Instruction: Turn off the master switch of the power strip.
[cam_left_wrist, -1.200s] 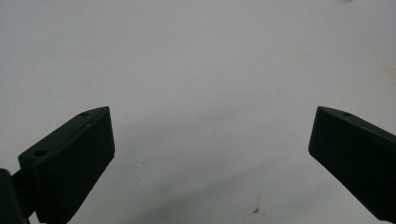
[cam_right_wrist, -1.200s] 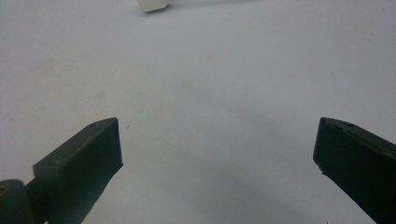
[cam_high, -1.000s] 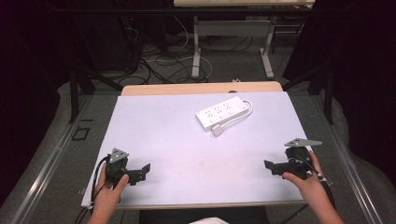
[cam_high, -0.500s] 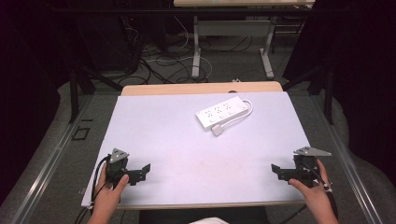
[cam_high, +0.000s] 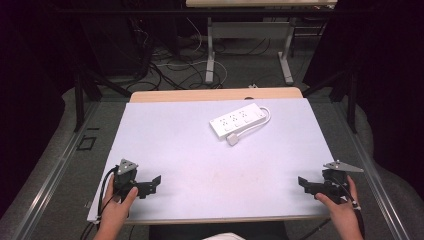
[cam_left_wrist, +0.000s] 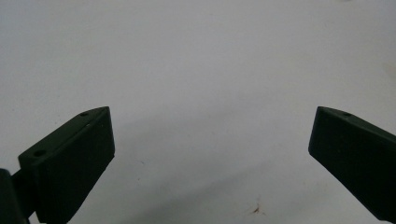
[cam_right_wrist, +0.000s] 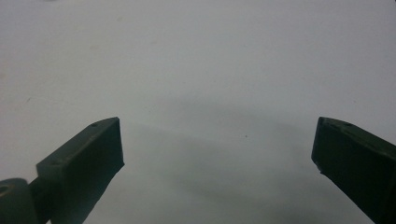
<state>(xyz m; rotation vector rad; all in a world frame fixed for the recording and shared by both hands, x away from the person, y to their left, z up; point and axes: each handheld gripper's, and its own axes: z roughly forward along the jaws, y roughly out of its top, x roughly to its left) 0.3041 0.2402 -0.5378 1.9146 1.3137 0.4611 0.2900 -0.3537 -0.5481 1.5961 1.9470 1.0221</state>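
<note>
A white power strip with its cord lies toward the far middle of the pale surface. The left hand-held gripper rests at the near left corner, the right hand-held gripper at the near right edge, both with jaws wide apart over bare surface, well away from the strip.

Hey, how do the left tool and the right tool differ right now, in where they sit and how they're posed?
The left tool sits at the table's near left corner, the right tool at its near right edge. The left tool points right, toward the middle; the right tool points left. The left tool's grey plate stands tilted up, the right tool's lies flatter. Both are open, hold nothing, and lie far from the power strip.
</note>
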